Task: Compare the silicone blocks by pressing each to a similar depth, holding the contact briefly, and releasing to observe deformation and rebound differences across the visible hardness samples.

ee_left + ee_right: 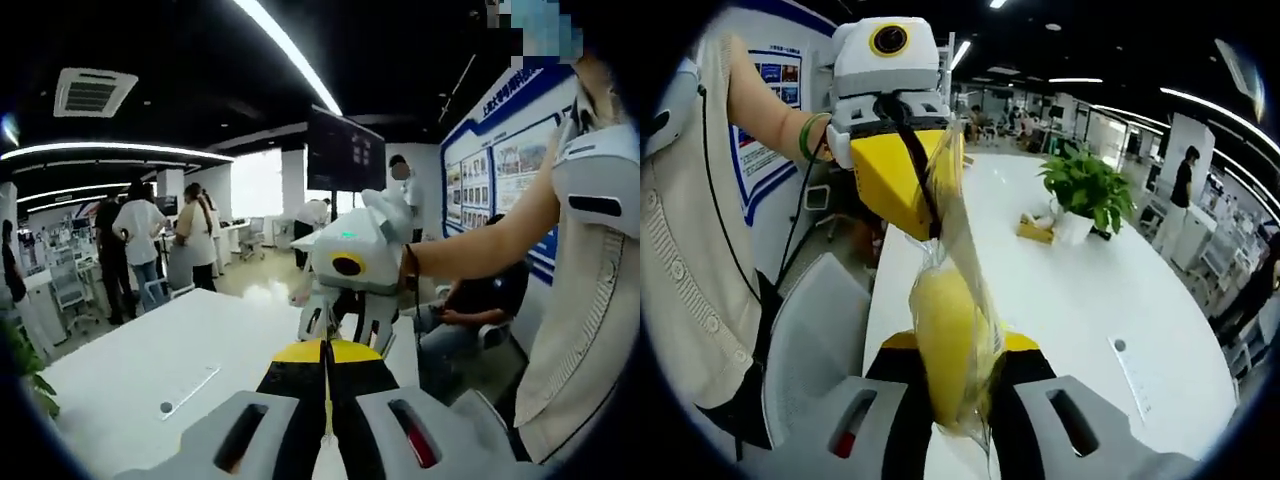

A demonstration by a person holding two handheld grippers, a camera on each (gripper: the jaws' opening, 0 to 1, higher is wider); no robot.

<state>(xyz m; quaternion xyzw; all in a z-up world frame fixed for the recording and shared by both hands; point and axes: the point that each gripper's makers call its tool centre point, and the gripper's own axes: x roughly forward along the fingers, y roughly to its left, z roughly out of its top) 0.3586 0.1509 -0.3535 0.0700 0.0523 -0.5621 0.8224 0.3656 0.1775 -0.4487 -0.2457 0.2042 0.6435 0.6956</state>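
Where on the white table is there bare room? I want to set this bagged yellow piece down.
In the right gripper view the white table lies bare between the potted plant and the flat strip near its right edge. It is crowded around the plant, where a small yellow item sits. The bagged yellow piece hangs between both grippers.

Bright ceiling strip lights [285, 50] — soft blur, fisheye-warped edges.
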